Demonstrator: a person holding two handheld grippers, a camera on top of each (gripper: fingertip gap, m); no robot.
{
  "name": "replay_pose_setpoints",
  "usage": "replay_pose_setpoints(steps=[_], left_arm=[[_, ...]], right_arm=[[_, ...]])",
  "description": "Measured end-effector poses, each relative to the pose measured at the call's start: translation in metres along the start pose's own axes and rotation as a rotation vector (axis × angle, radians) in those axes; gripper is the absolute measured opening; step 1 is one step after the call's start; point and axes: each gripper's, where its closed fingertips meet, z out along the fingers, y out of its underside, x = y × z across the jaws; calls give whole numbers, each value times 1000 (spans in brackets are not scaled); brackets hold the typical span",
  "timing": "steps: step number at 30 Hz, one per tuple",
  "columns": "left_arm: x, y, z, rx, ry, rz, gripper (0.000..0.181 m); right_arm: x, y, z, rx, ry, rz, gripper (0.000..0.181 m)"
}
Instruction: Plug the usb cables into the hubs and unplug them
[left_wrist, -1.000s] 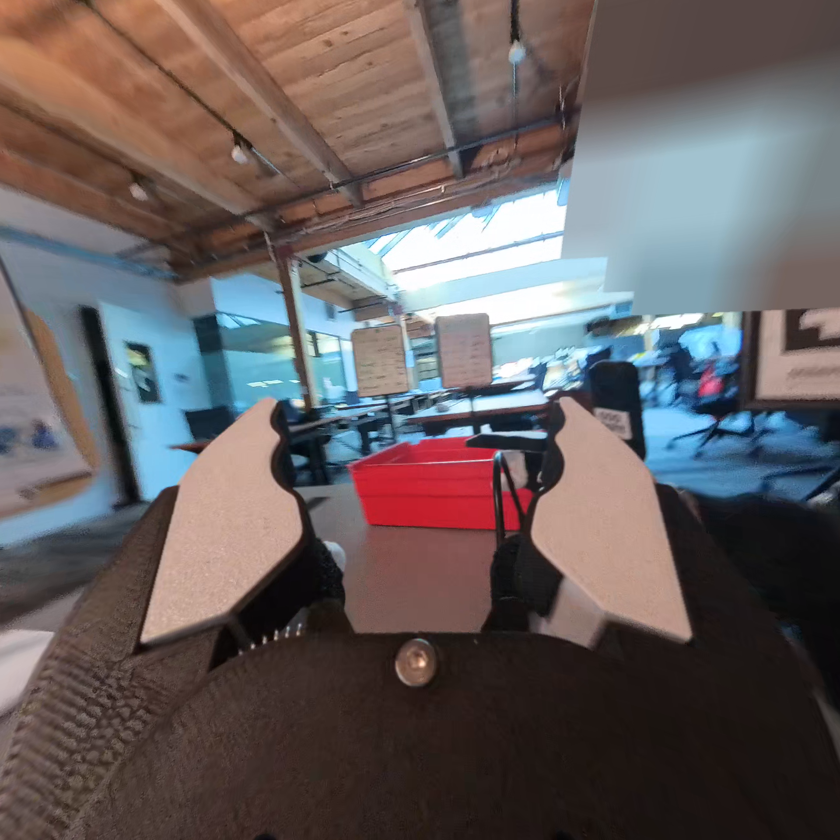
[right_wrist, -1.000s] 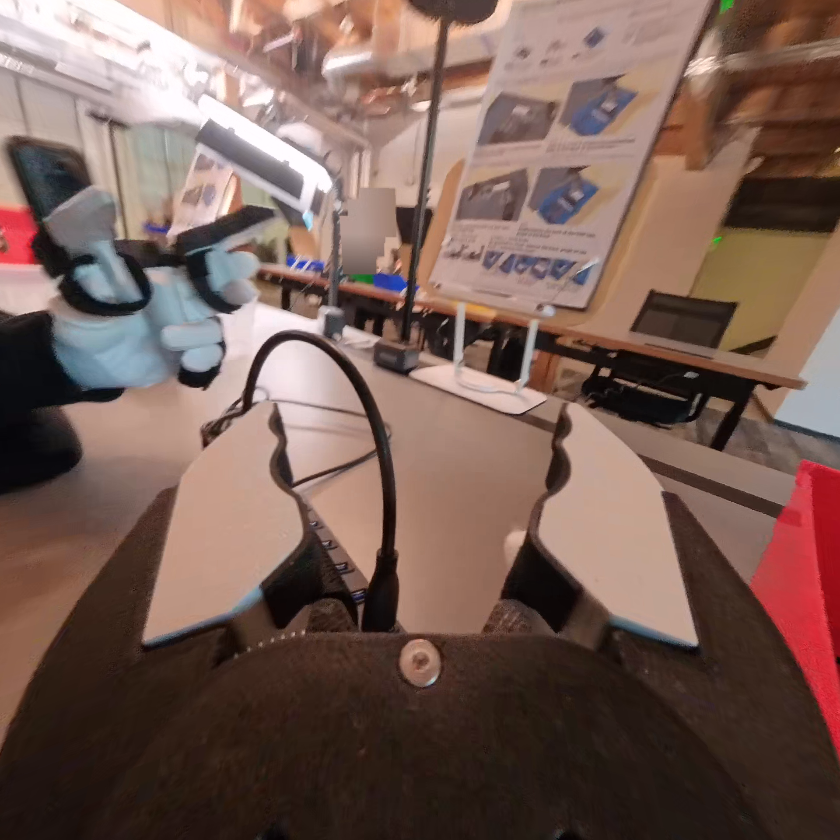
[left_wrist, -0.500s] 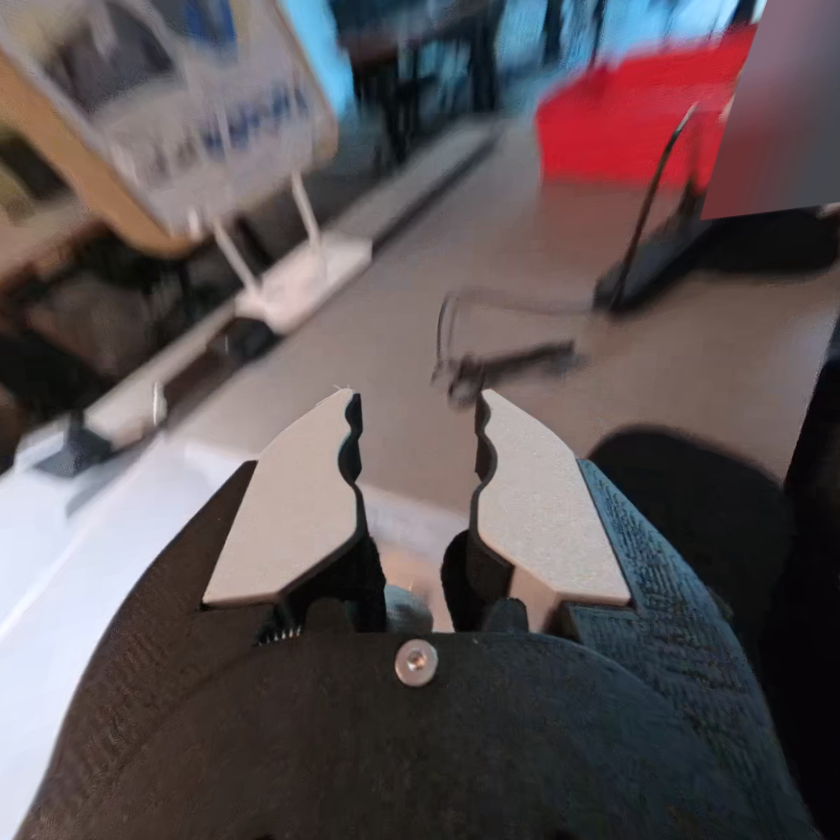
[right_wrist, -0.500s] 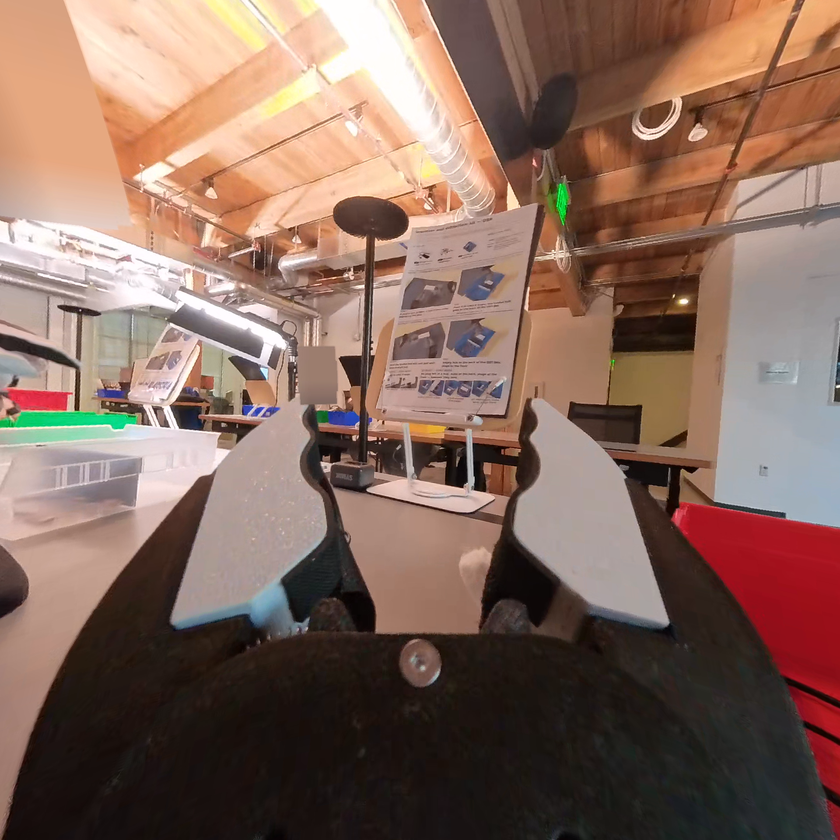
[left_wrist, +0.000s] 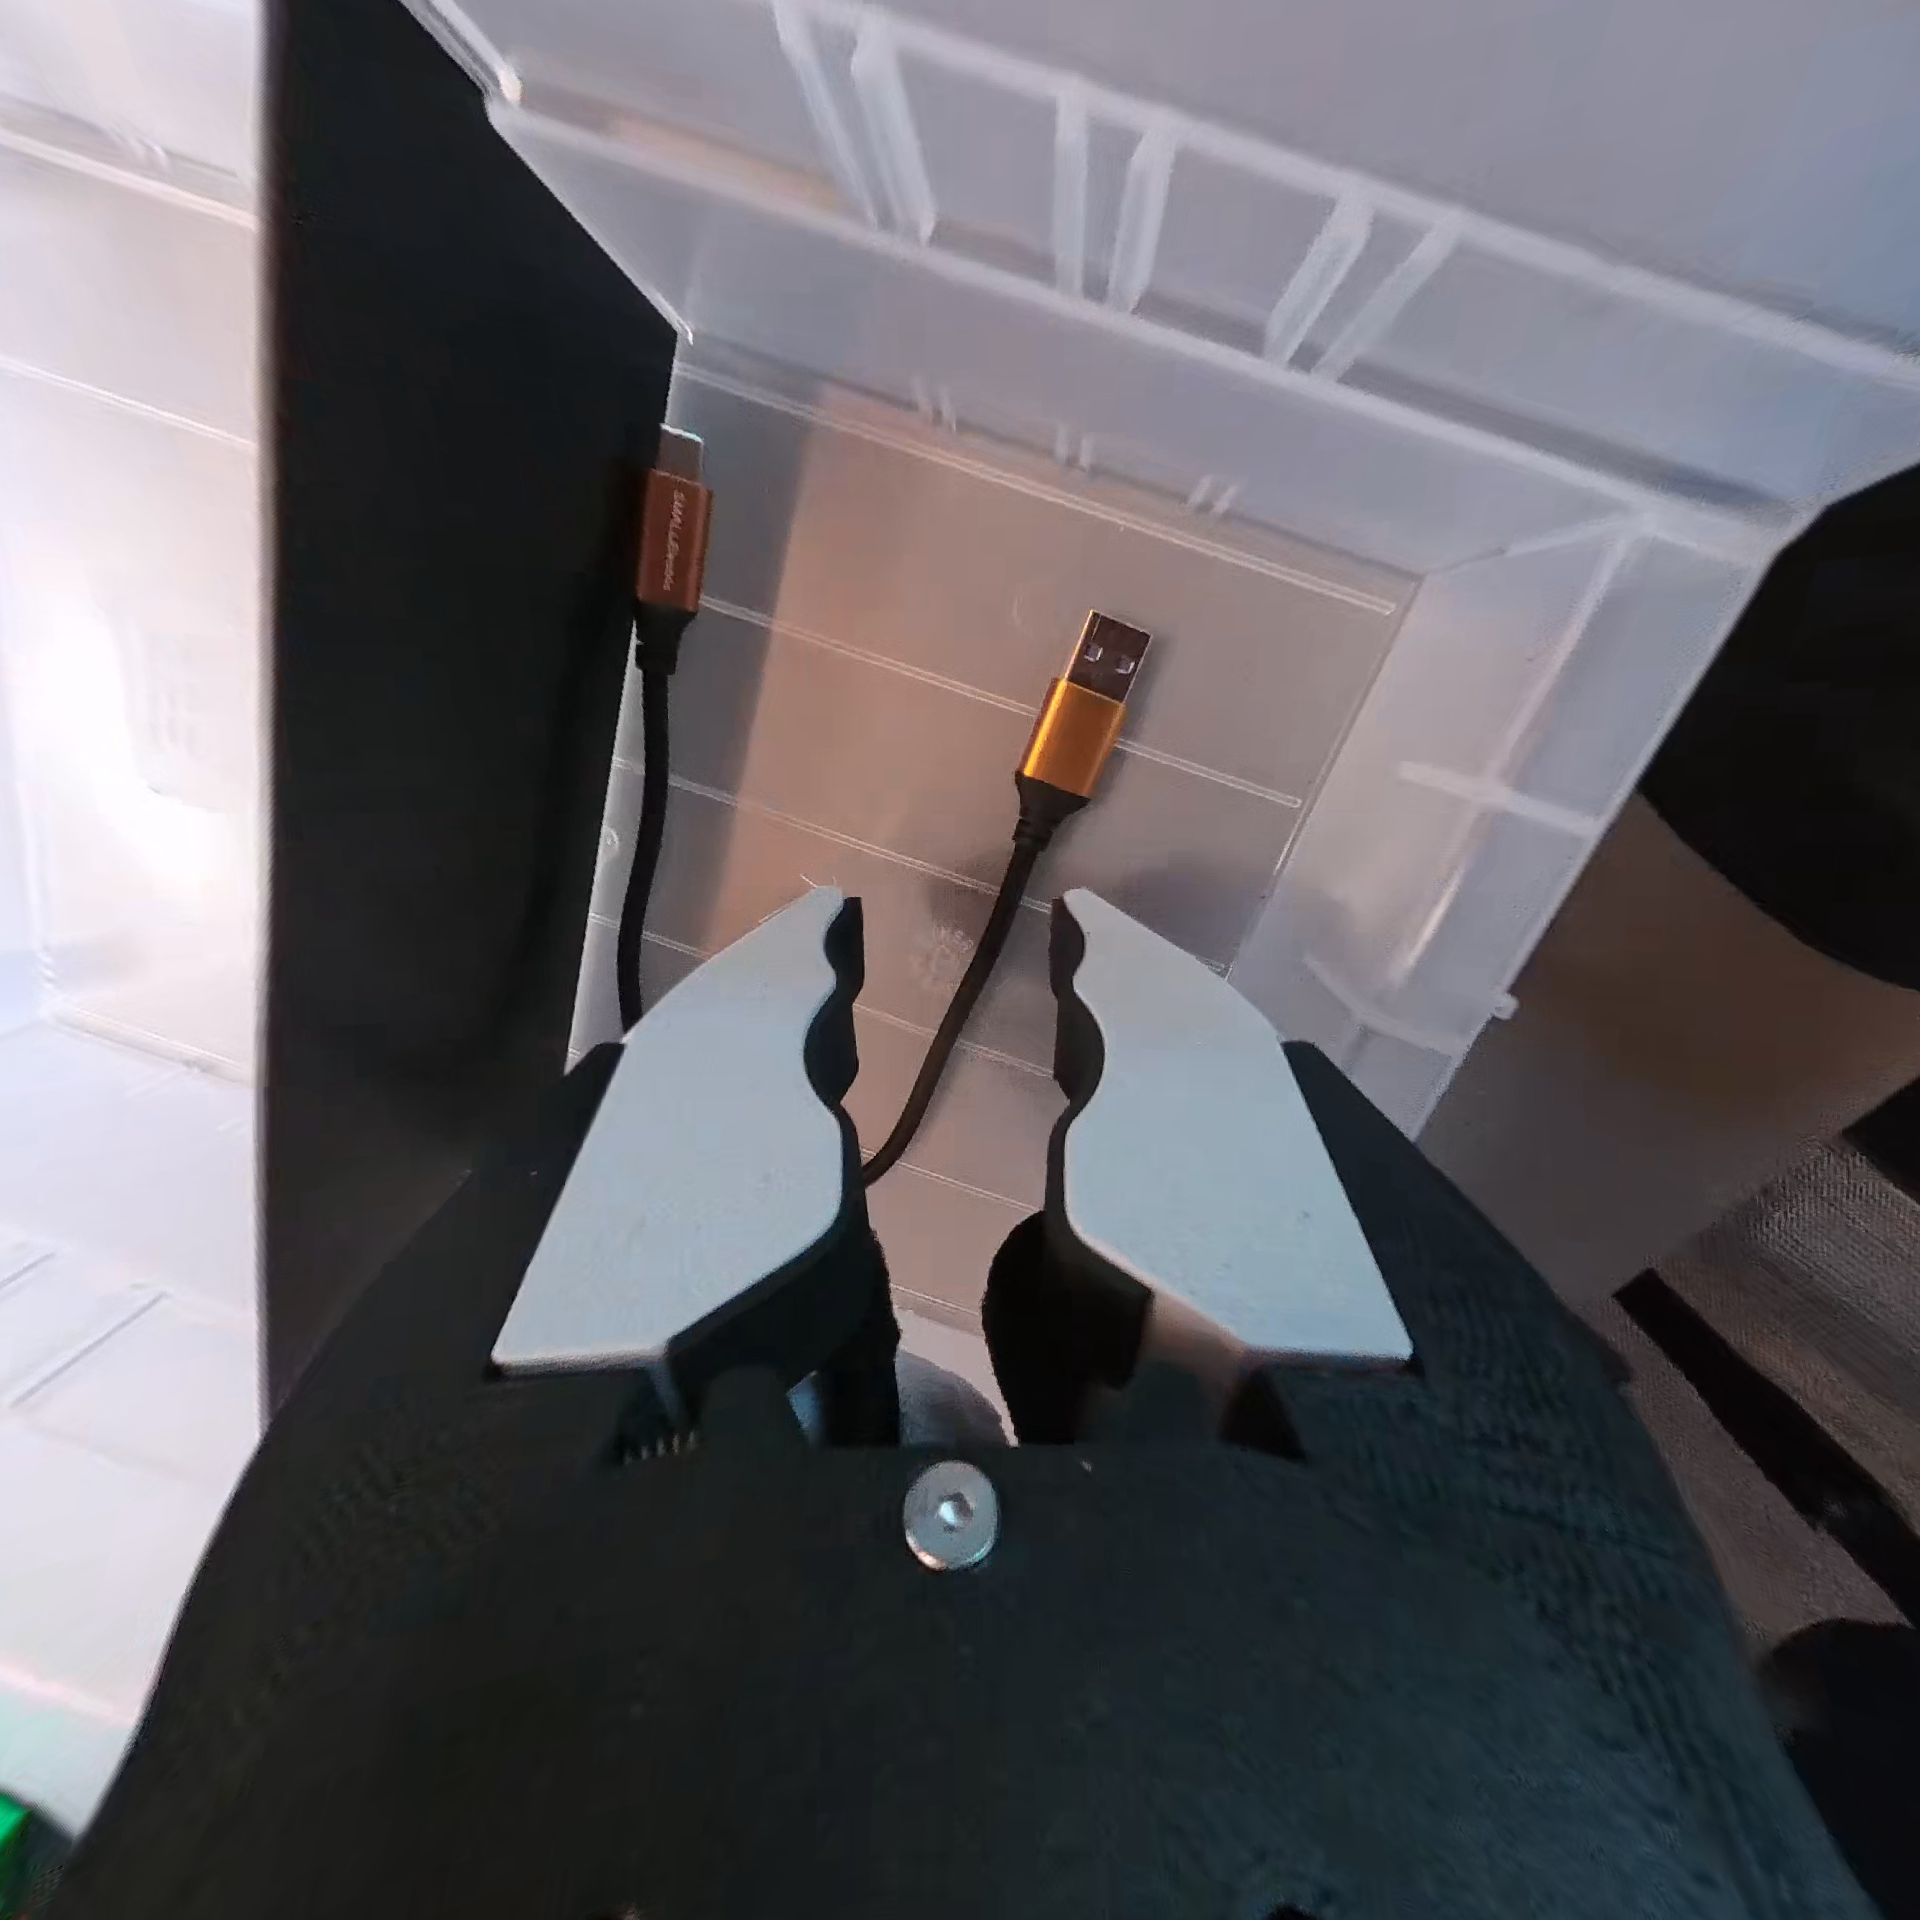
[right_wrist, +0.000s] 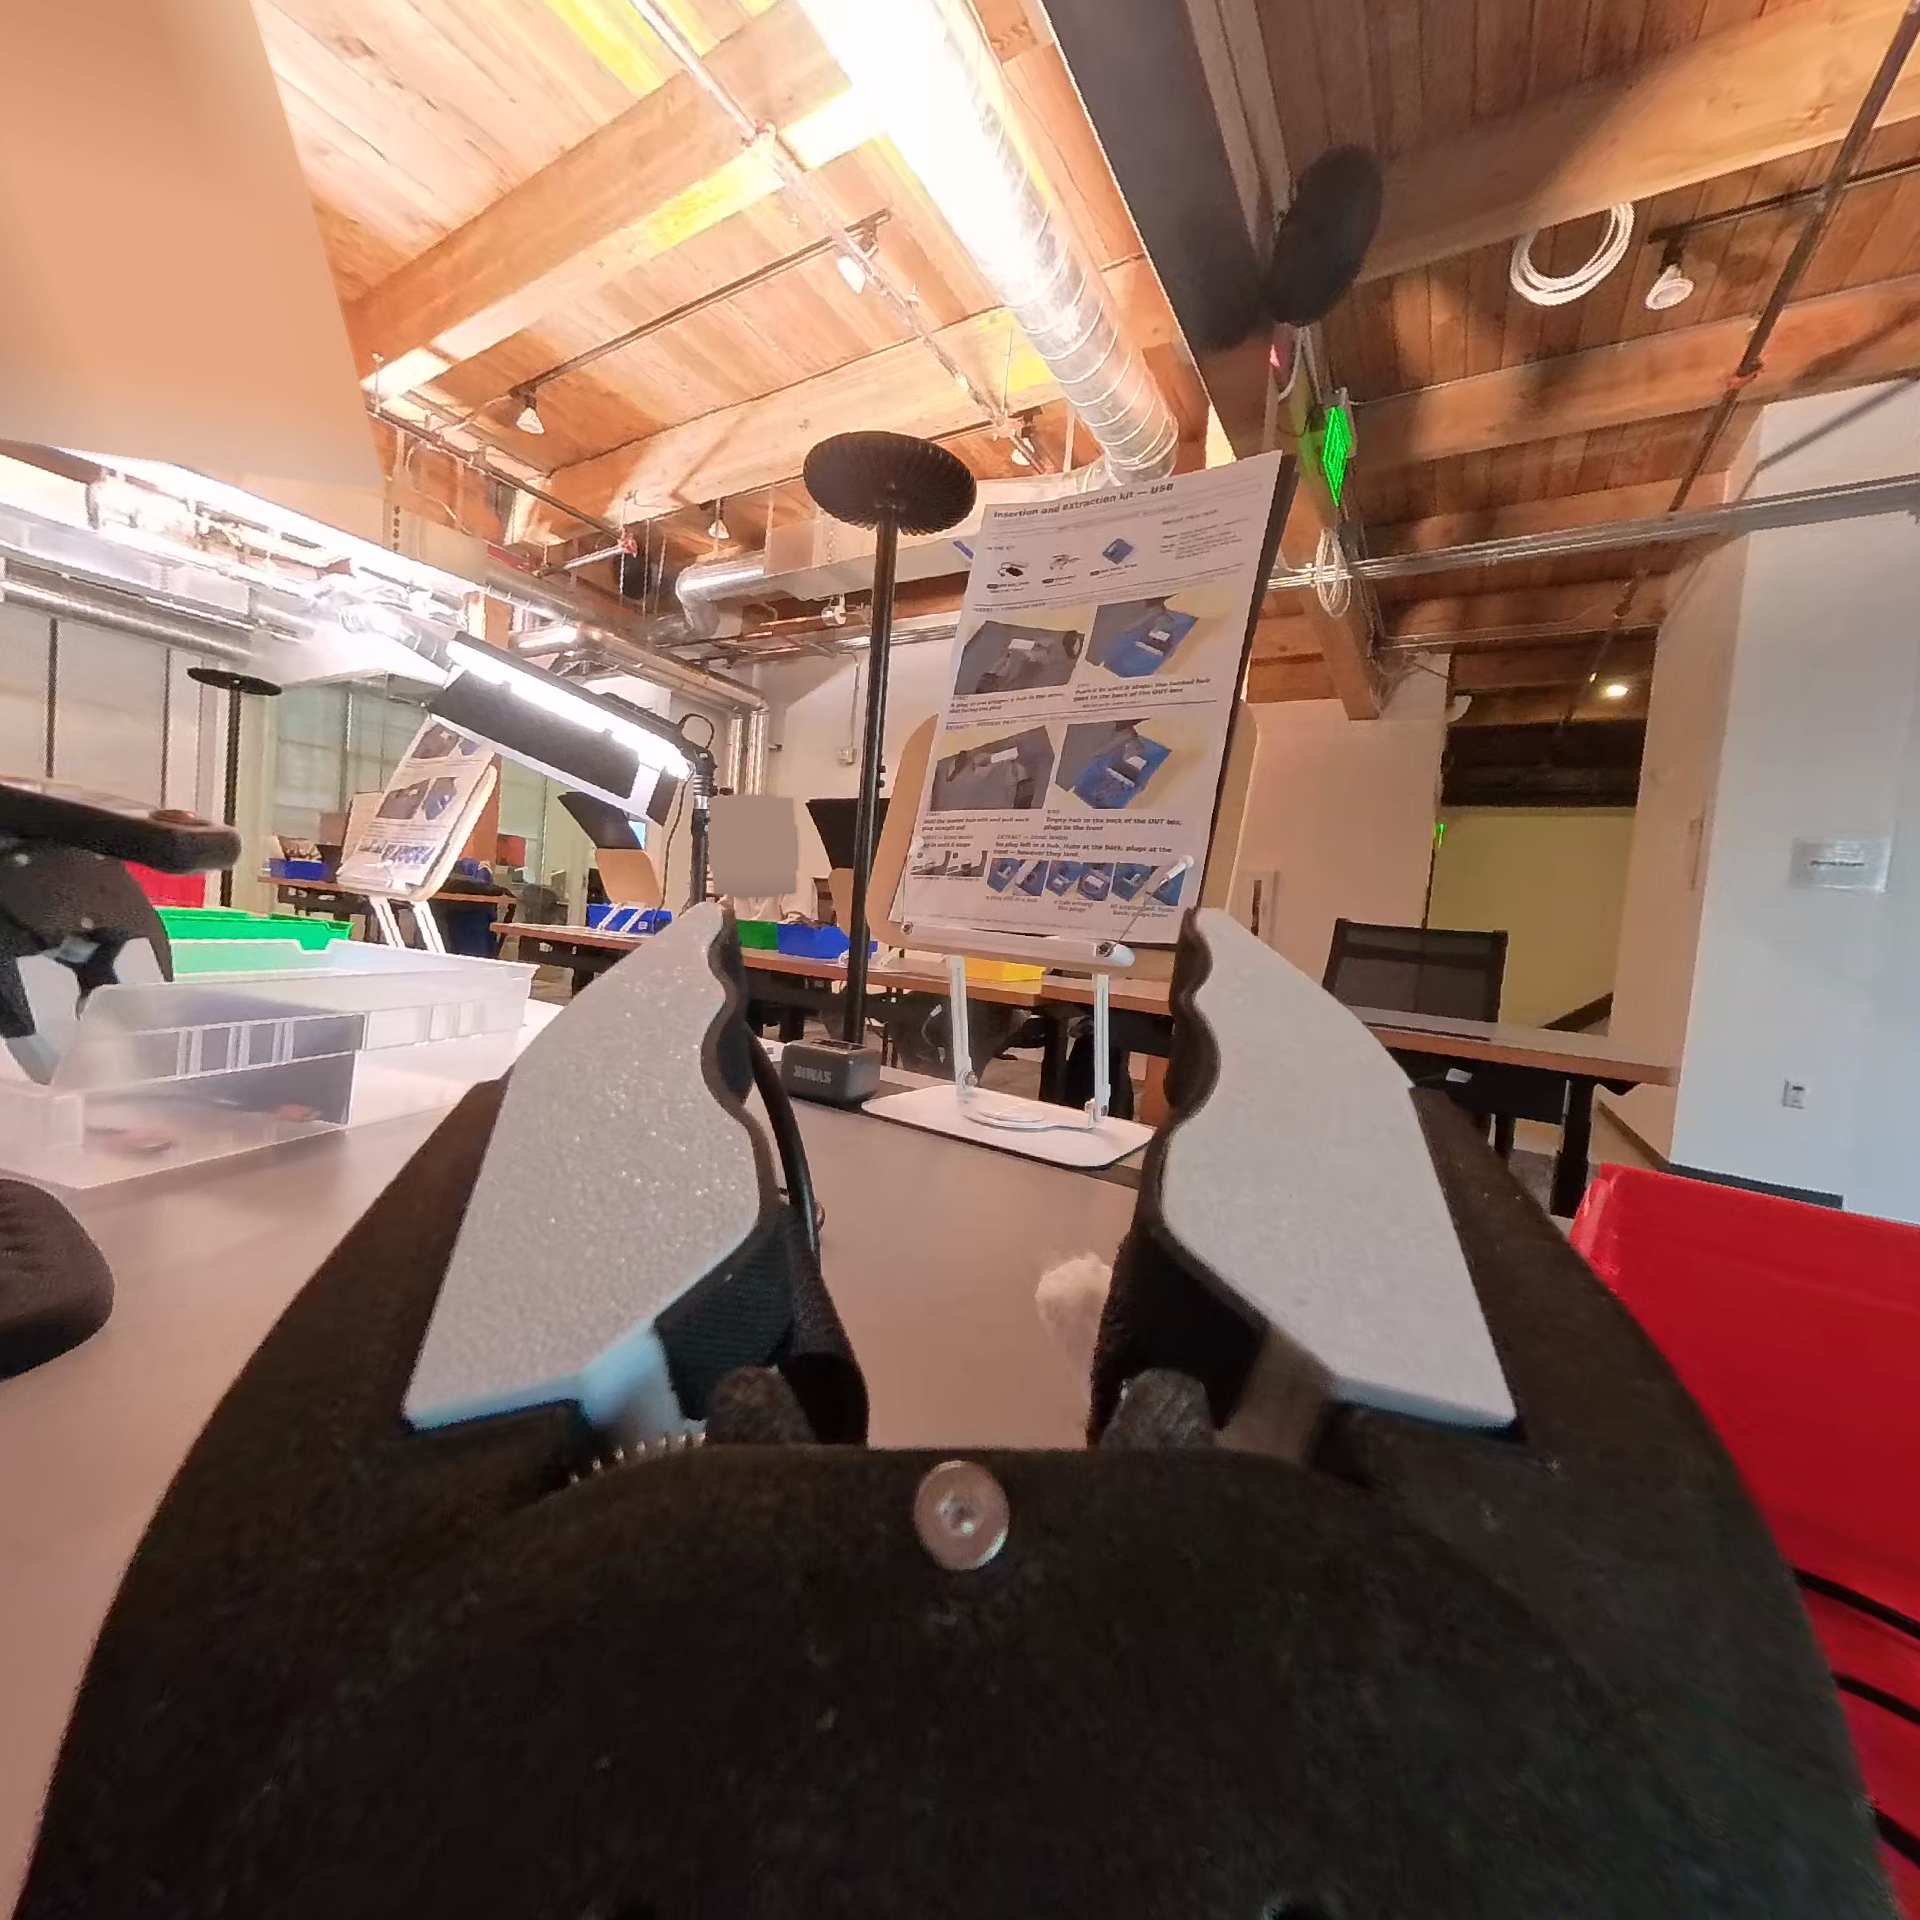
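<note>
In the left wrist view my left gripper (left_wrist: 954, 909) points down into a clear plastic bin (left_wrist: 1039, 260), jaws open and empty. A black USB cable (left_wrist: 951, 1039) lies on the bin floor and runs under the gap between my fingers. Its gold USB-A plug (left_wrist: 1086, 707) lies just beyond the fingertips. A second, copper-coloured plug (left_wrist: 673, 540) lies against a black wall (left_wrist: 436, 623) on the left. My right gripper (right_wrist: 954, 920) is open above the table, with a black cable (right_wrist: 795, 1132) curving along its left finger. No hub shows.
In the right wrist view the clear bin (right_wrist: 208, 1081) sits at the left with my left gripper (right_wrist: 62, 914) over it. A red bin (right_wrist: 1766, 1351) stands at the right. An instruction sheet on a stand (right_wrist: 1101, 727) and a black pole base (right_wrist: 831, 1070) stand at the table's far edge. Left tips to right tips: about 60 cm.
My left gripper has swung from facing across the room to pointing down into the clear bin, with its jaws narrower. My right gripper has tilted up off the table, then held still.
</note>
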Motion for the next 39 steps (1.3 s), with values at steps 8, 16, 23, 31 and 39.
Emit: replay_pose_setpoints(steps=[8, 16, 23, 31, 39], left_arm=[[18, 3, 13, -26, 118, -13, 5], [-14, -13, -30, 119, -195, -110, 4], [-25, -75, -151, 618, -740, -160, 4], [52, -199, -179, 971, -631, 146, 4], [158, -305, -122, 1161, -398, 469, 3]], right_arm=[[0, 1, 0, -2, 3, -1, 78], [1, 0, 0, -1, 4, -5, 77], [0, 1, 0, -8, 1, -8, 76], [-2, 0, -1, -5, -13, -7, 76], [-24, -1, -1, -5, -122, -63, 73]])
